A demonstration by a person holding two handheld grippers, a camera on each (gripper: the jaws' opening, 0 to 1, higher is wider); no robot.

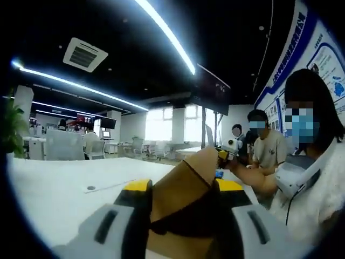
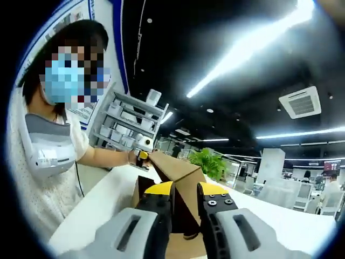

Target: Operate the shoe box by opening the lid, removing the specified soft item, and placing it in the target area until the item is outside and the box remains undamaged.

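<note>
- Left gripper view: the left gripper (image 1: pixel 183 216) has its jaws closed on the brown cardboard lid (image 1: pixel 186 189) of the shoe box — above a white table (image 1: pixel 54 189), in an office with ceiling lights.
- Right gripper view: the right gripper (image 2: pixel 185 208) pinches the lid's edge, the box (image 2: pixel 178 178) just beyond; a person (image 2: pixel 51 145) sits at far left.

Long ceiling lights (image 1: pixel 164 32) glow very bright with glare. The far windows (image 1: pixel 172 123) shine white. Edges bend and blur.
</note>
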